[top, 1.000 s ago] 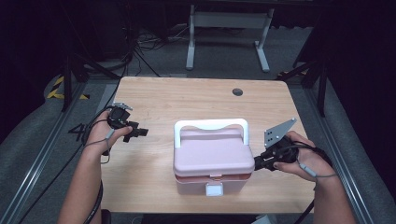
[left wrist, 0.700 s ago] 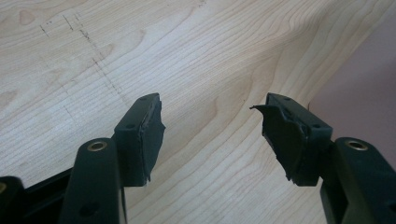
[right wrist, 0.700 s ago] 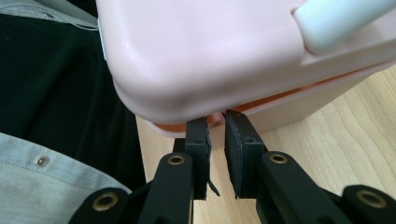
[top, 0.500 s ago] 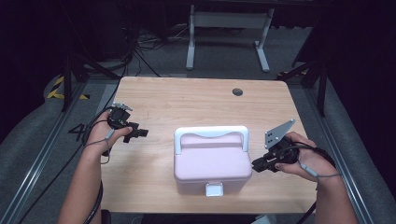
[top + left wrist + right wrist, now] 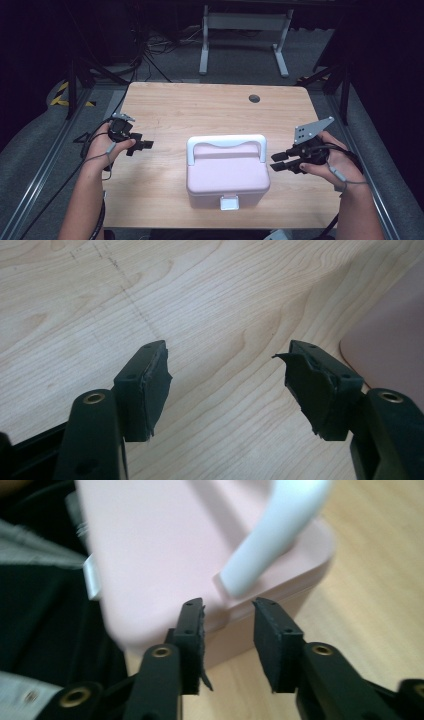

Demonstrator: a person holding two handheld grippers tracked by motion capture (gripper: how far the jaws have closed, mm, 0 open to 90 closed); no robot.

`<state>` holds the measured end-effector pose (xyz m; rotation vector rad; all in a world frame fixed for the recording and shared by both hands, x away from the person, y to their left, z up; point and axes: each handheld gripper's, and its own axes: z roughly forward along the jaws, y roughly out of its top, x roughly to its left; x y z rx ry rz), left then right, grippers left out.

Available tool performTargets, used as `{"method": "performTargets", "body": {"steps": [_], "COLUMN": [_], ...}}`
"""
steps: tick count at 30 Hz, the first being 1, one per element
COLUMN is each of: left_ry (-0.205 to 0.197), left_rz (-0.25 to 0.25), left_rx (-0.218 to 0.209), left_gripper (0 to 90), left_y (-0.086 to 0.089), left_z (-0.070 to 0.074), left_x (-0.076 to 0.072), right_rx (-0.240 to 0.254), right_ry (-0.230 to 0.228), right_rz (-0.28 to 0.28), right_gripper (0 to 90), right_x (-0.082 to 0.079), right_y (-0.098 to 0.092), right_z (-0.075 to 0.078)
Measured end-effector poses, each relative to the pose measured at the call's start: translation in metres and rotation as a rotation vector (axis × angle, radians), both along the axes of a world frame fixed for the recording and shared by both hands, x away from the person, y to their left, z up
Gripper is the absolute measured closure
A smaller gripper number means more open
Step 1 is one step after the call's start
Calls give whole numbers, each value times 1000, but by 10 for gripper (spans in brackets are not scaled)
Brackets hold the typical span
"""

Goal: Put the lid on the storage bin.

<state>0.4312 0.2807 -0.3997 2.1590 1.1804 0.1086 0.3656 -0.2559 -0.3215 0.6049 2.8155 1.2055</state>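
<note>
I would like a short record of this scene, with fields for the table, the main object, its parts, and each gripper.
table: light wooden top with a dark round hole near the far edge
main object: pink box, lid closed, near the front edge
handle: white handle, lying toward the far side of the lid
latch: white latch on the front
left gripper: open, over bare wood left of the box, holding nothing
right gripper: open, beside the box's right side, jaws pointing at it

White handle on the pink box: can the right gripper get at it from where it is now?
Probably yes. The right gripper, jaws open, sits beside the pink box, and the white handle lies just ahead with nothing between them.
</note>
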Motion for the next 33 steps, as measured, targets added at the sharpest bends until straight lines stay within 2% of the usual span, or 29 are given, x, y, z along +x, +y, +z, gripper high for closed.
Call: {"method": "performTargets", "body": {"steps": [2, 4, 6, 8, 10, 11, 15, 18, 22, 33], "left_ry": [4, 1, 0, -3, 0, 0, -1, 4, 13, 29], "left_rz": [9, 17, 27, 39, 47, 47, 63, 74, 67, 61], "left_rx": [-2, 0, -3, -1, -2, -2, -1, 1, 5, 21], "left_gripper": [340, 337, 334, 334, 335, 334, 332, 329, 325, 319], "left_y": [2, 5, 9, 13, 16, 16, 21, 21, 20, 18], "left_z": [-1, -2, -2, -2, -2, -2, -4, -7, -10, -20], "left_x": [-3, -6, -9, -11, -12, -12, -13, -13, -10, -3], "right_rx": [26, 38, 18, 22, 22, 22, 18, -2, 3, -42], "right_ry": [-26, -33, -46, -59, -65, -65, -101, -119, -132, -77], "right_rz": [-37, -110, -167, -222, -264, -264, -335, -366, -409, -466], "right_gripper": [583, 548, 545, 526, 506, 506, 452, 431, 409, 392], "right_x": [6, 13, 20, 27, 33, 33, 45, 51, 60, 76], "right_y": [-2, -4, -7, -10, -13, -13, -22, -28, -38, -53], "right_z": [1, 1, -1, -3, -5, -5, -12, -17, -26, -52]}}
